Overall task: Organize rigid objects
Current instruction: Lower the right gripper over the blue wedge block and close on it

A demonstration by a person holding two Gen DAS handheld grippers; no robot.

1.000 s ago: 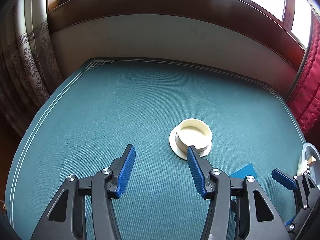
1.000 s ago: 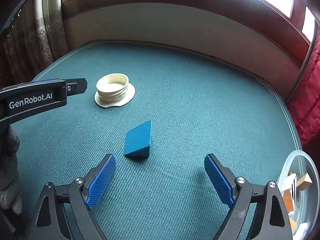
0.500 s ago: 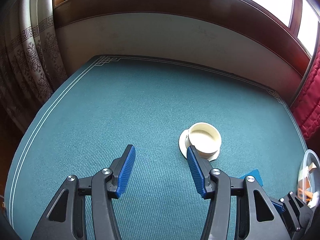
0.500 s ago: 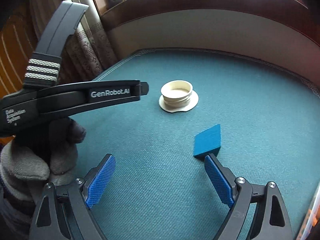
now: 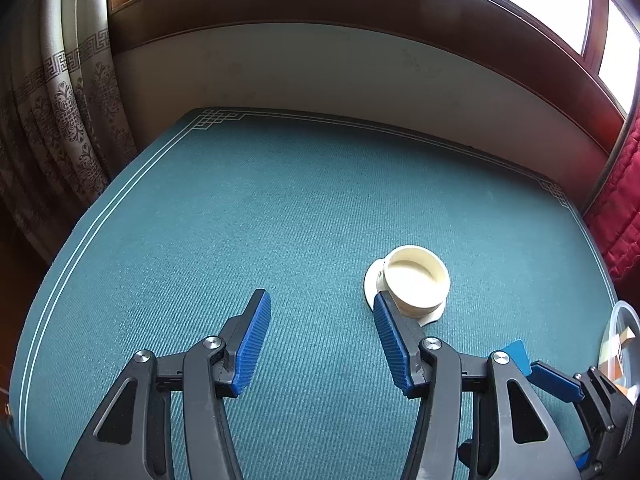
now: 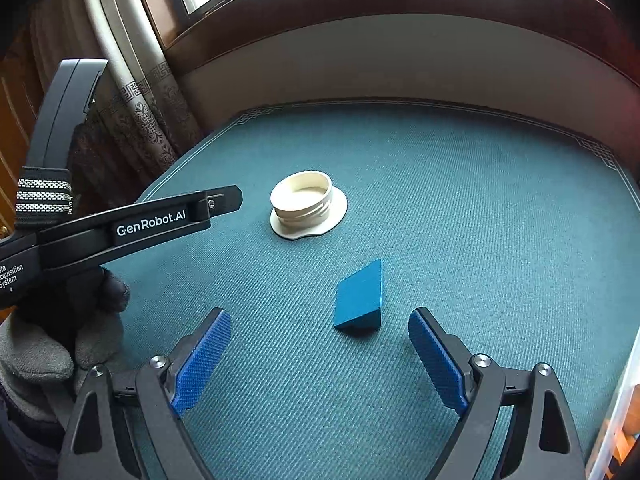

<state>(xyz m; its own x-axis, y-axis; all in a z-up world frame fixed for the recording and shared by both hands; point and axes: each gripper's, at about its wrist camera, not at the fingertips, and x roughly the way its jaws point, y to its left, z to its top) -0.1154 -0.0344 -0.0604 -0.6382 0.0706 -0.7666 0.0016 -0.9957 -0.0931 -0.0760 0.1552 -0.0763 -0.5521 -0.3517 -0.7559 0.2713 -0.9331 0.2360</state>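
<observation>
Below, the counter [image 5: 280, 208], covered in teal cloth with a white border line, carried two loose things. A cream threaded ring [image 6: 306, 202] with a flat flange stood upright toward the far middle in the right wrist view; in the left wrist view the same ring [image 5: 416, 280] lay just beyond the tip of the right-hand finger. A blue wedge block [image 6: 360, 300] lay nearer than the ring and apart from it, resting on the cloth.

Left gripper [image 5: 320, 336]: jaws partly apart, nothing between the blue pads, only bare cloth. Its black body, gripped by a gloved hand [image 6: 60, 340], showed at the left of the right wrist view.

Right gripper [image 6: 320, 360]: jaws spread wide and empty, hovering over the counter with the wedge block just beyond the gap, closer to the right-hand finger and touching neither pad.

A clear plastic tub [image 5: 624, 344] holding small wooden pieces stood at the right edge of the counter. Patterned curtains [image 5: 60, 120] hung at the left.
</observation>
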